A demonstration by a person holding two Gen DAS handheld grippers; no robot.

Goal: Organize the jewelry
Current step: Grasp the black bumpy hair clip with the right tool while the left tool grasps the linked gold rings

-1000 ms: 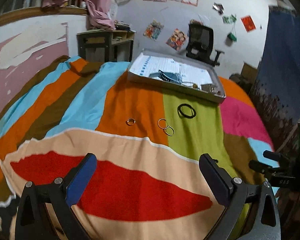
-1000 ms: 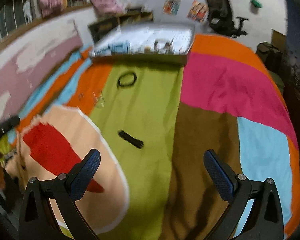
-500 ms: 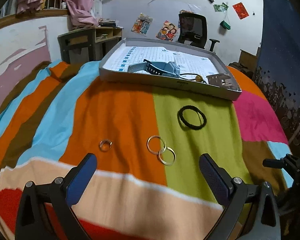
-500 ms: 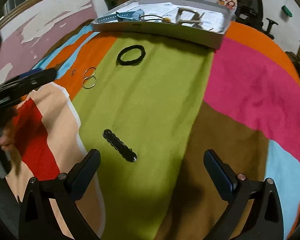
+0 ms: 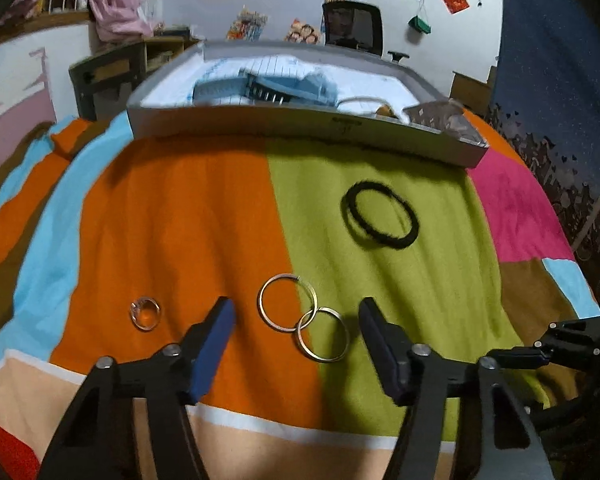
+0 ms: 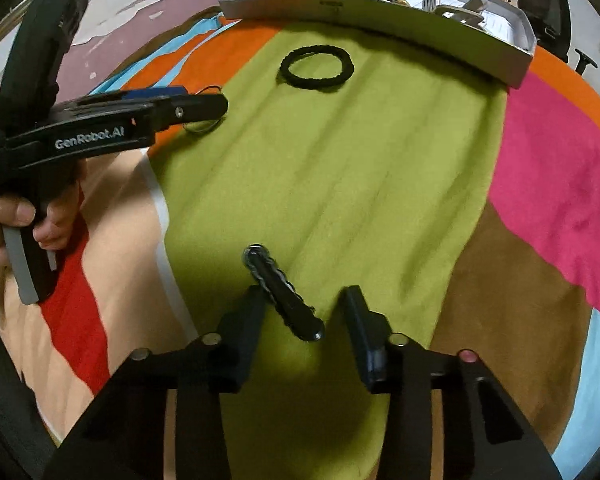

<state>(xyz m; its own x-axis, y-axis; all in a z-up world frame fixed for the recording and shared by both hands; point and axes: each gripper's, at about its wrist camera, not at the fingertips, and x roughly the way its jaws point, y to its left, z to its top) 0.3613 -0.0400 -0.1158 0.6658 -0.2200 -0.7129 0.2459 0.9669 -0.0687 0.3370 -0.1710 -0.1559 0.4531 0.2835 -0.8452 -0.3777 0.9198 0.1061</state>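
Fingers apart on both: left gripper (image 5: 294,318) straddles two overlapping metal rings (image 5: 303,317); right gripper (image 6: 302,312) flanks black beaded bracelet (image 6: 284,294), untouched, on striped blanket (image 6: 380,184).

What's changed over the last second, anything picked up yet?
Both grippers advanced and narrowed: the left gripper now brackets the two linked rings, the right gripper the black beaded bracelet. Nothing gripped yet. The rings, bracelet, black hair tie and tray stayed put.
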